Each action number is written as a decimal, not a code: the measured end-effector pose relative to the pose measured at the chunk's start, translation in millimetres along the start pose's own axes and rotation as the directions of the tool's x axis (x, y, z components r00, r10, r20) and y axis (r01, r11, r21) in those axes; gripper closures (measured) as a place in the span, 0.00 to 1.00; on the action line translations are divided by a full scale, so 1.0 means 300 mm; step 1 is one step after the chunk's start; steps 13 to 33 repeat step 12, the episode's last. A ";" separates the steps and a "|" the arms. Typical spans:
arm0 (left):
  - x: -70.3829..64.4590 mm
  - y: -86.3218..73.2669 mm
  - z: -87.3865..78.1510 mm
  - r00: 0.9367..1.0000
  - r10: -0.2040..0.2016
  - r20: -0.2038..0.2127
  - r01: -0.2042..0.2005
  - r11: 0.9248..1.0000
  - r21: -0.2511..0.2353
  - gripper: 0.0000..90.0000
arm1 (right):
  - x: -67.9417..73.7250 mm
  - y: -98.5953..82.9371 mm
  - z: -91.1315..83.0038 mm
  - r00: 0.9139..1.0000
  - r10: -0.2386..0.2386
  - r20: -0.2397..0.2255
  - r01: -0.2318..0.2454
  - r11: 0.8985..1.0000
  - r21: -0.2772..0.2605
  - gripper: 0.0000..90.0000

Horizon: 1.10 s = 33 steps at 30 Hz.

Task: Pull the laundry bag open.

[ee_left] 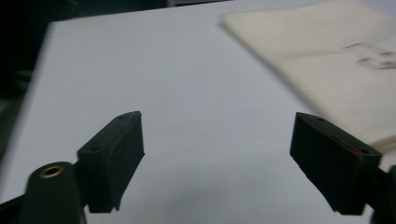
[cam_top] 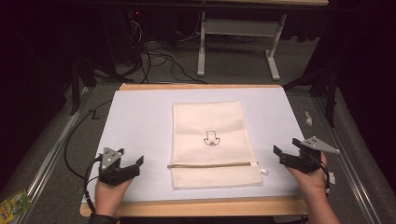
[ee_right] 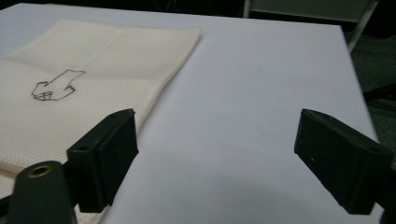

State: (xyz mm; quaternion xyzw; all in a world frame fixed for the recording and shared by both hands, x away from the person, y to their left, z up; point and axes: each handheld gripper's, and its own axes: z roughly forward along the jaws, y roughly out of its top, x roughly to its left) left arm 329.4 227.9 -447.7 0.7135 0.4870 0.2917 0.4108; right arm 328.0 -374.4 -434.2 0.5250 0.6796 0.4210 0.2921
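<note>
A cream cloth pouch lies flat in the middle of the white mat, with a small dark line drawing on it and a zipper across its near end. My left gripper is open over the mat, left of the pouch. My right gripper is open to the pouch's right. In the left gripper view the pouch lies at the upper right, beyond the wide-apart jaws. The right gripper view has the pouch on the left, its edge beside the left jaw of that gripper.
The mat rests on a wooden board on a grey table. A white table frame and cables stand on the floor behind. A green packet lies at the lower left, and small white bits at the right.
</note>
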 end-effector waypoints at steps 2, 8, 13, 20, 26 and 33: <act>0.023 -0.011 -0.006 1.000 -0.022 -0.021 0.022 1.000 0.009 0.17 | -0.036 -0.004 -0.015 1.000 0.018 0.005 -0.018 1.000 -0.011 0.13; -0.016 0.002 0.017 1.000 0.000 0.010 0.000 1.000 0.018 0.11 | -0.020 -0.008 0.003 1.000 -0.015 0.003 0.015 1.000 0.006 0.12; -0.022 -0.003 0.026 0.999 -0.007 0.038 0.006 0.999 0.036 0.09 | -0.014 -0.004 0.011 1.000 -0.015 0.000 0.015 1.000 0.004 0.13; -0.022 -0.003 0.026 0.999 -0.007 0.038 0.006 0.999 0.036 0.09 | -0.014 -0.004 0.011 1.000 -0.015 0.000 0.015 1.000 0.004 0.13; -0.022 -0.003 0.026 0.999 -0.007 0.038 0.006 0.999 0.036 0.09 | -0.014 -0.004 0.011 1.000 -0.015 0.000 0.015 1.000 0.004 0.13; -0.022 -0.003 0.026 0.999 -0.007 0.038 0.006 0.999 0.036 0.09 | -0.014 -0.004 0.011 1.000 -0.015 0.000 0.015 1.000 0.004 0.13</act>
